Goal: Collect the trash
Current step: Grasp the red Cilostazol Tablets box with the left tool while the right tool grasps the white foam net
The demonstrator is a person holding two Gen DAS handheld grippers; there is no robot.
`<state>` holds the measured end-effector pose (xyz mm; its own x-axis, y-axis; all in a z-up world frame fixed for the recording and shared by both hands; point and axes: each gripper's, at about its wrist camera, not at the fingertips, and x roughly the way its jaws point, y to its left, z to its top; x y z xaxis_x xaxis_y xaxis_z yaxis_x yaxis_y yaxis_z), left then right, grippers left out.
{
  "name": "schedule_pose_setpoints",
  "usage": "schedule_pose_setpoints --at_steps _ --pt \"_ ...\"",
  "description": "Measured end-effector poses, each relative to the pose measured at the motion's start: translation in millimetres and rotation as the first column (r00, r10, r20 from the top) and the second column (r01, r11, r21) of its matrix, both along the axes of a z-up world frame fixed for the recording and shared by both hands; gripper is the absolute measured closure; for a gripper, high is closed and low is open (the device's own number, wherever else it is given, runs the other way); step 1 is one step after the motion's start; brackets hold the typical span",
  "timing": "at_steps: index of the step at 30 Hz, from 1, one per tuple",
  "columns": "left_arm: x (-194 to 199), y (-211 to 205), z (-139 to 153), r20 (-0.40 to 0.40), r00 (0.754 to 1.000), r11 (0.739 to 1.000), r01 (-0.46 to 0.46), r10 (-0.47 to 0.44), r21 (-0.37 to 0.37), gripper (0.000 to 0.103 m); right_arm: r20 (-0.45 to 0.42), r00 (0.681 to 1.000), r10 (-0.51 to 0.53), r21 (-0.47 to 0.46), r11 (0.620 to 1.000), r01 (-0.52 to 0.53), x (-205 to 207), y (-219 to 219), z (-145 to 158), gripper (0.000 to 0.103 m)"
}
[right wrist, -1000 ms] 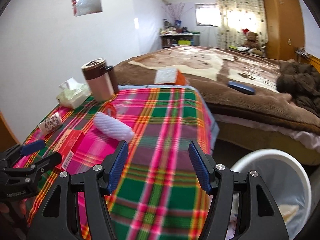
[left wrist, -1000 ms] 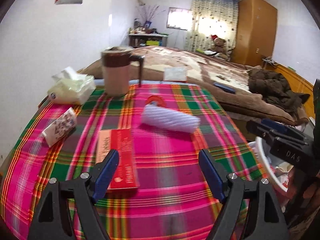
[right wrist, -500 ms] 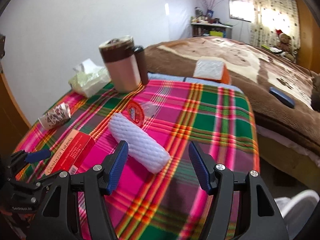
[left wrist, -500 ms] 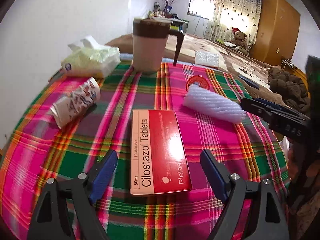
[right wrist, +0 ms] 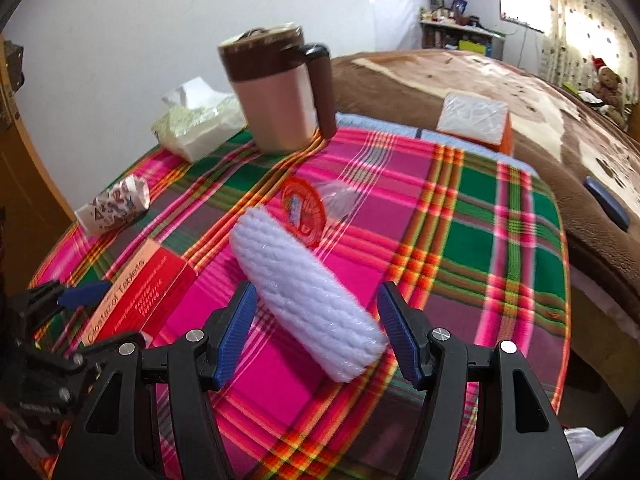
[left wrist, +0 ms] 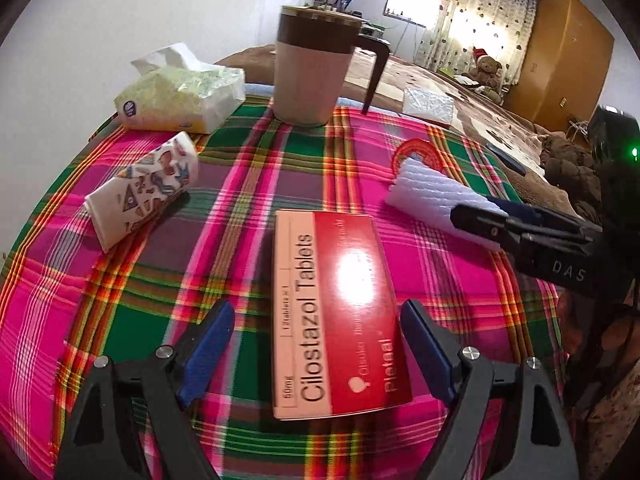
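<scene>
Plaid-clothed worktop (left wrist: 120,312) carries the trash. Left gripper (left wrist: 316,344) has jaws wide, straddling the red box (left wrist: 336,312) at lower centre. Right gripper (right wrist: 316,334) likewise wide about the white foam sleeve (right wrist: 304,292). Step in hand: dual approach. Contact apparently not yet made; next, close squarely on each.

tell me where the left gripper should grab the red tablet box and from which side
Grip the red tablet box across its two long edges near the close end, coming down from above. It lies flat on the plaid cloth, long axis pointing away, and the open left gripper already straddles its width.
</scene>
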<state>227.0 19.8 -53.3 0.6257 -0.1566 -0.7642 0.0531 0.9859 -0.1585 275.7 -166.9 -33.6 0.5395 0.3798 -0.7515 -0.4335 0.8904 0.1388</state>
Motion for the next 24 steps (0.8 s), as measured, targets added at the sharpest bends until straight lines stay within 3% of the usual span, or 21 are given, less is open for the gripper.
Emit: schedule_pose_setpoints --at_steps 6,10,20,24 --pt "1 15 1 0.001 1.0 1.0 -0.024 0.024 0.012 0.017 -0.027 0.996 0.087 -0.064 0.994 -0.088 -8 18 -2 0.039" --pt "4 19 1 -0.002 0.999 0.999 -0.036 0.036 0.019 0.017 0.008 0.999 0.048 -0.107 0.993 -0.047 0 25 -2 0.039" --pt "14 16 -1 -0.006 1.0 0.999 -0.025 0.025 0.043 0.017 0.003 1.0 0.015 -0.093 0.996 -0.014 1 35 -7 0.039" --pt "15 16 -2 -0.002 1.0 0.999 -0.026 0.026 0.04 0.027 0.0 1.0 -0.013 -0.092 0.996 0.013 -2 33 -8 0.059"
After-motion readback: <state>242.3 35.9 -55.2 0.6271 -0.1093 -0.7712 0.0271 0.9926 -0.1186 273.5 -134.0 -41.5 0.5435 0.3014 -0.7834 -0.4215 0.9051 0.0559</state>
